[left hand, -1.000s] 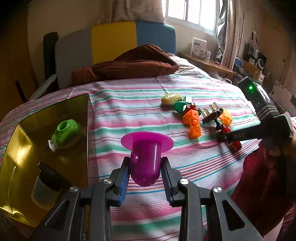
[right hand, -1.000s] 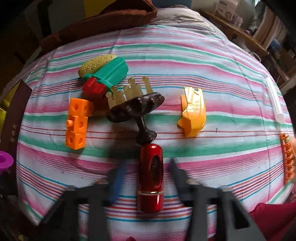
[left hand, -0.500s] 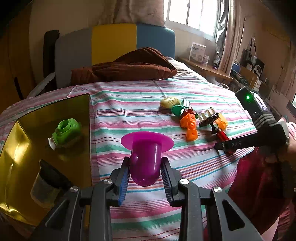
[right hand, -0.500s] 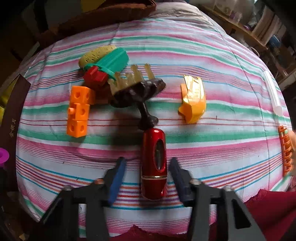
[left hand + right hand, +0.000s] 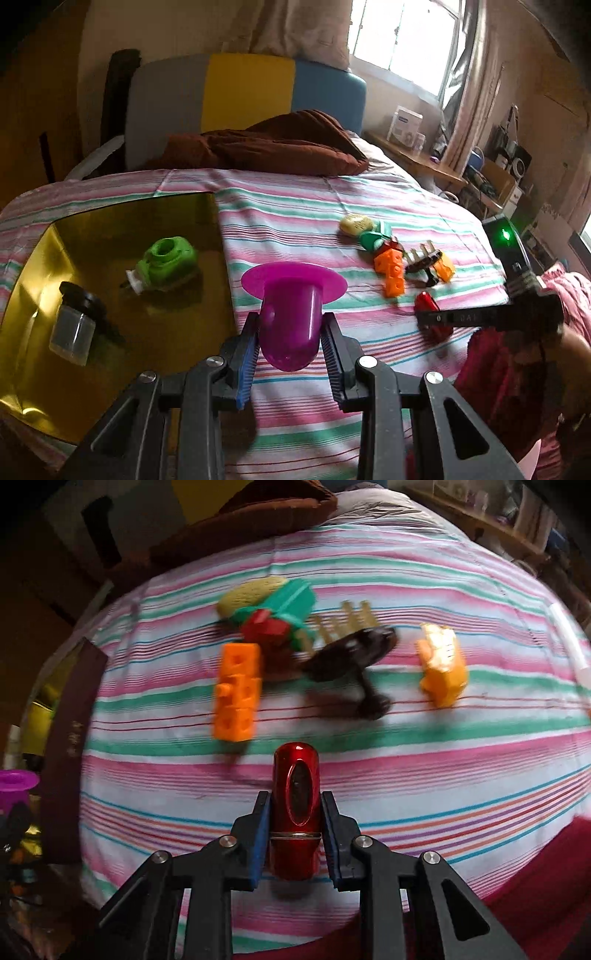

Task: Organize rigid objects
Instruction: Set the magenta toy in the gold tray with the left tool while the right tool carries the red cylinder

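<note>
My left gripper [image 5: 290, 334] is shut on a purple flanged cup [image 5: 291, 306] and holds it above the striped bedsheet, just right of a gold tray [image 5: 177, 321]. The tray holds a green toy [image 5: 166, 264] and a small jar with a black lid [image 5: 74, 325]. My right gripper [image 5: 295, 834] is shut on a red metallic capsule [image 5: 295, 805] and holds it above the sheet. Beyond it lie an orange block stack [image 5: 236, 694], a dark brown comb-like piece [image 5: 351, 653], an orange-yellow piece [image 5: 443, 664] and a green, red and yellow toy cluster [image 5: 273, 609].
A brown blanket [image 5: 266, 147] lies at the head of the bed before a grey, yellow and blue headboard [image 5: 243, 88]. The tray's dark wall [image 5: 70, 746] shows at the left of the right wrist view. A cluttered shelf [image 5: 424, 162] runs along the right.
My right gripper closed on the red capsule and lifted it off the sheet. My left gripper kept hold of the purple cup and shifted slightly; more of the tray shows.
</note>
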Action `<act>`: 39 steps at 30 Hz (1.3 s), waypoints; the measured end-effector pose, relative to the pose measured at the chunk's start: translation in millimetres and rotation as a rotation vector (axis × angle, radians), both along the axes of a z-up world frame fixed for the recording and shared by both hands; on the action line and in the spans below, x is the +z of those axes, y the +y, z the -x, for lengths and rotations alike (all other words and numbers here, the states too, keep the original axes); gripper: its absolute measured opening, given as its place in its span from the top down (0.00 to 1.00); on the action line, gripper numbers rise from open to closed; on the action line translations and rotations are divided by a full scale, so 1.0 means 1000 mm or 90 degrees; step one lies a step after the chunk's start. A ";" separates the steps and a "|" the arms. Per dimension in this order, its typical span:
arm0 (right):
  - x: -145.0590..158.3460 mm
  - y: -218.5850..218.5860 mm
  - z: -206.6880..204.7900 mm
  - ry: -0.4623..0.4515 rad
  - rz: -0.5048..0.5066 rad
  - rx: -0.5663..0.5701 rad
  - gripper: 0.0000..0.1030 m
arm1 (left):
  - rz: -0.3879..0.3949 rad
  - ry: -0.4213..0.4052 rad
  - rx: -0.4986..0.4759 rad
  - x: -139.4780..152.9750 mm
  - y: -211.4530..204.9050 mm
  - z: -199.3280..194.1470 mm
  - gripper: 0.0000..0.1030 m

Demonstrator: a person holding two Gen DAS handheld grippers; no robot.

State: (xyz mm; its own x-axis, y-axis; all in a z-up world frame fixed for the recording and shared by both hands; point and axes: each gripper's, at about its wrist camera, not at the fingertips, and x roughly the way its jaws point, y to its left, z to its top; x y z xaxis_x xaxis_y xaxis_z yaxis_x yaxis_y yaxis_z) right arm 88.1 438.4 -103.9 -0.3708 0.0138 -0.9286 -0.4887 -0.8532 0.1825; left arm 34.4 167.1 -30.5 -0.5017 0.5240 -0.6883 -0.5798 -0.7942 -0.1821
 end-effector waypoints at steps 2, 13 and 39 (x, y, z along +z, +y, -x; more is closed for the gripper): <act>0.000 -0.008 0.001 0.009 0.008 0.003 0.74 | -0.005 -0.004 0.013 0.001 -0.010 0.006 0.68; -0.003 -0.040 0.003 0.058 0.066 -0.017 0.74 | -0.033 -0.019 0.121 0.005 -0.085 0.049 0.68; 0.030 -0.090 -0.004 0.148 0.123 -0.010 0.74 | 0.053 -0.076 0.246 -0.049 -0.161 0.112 0.68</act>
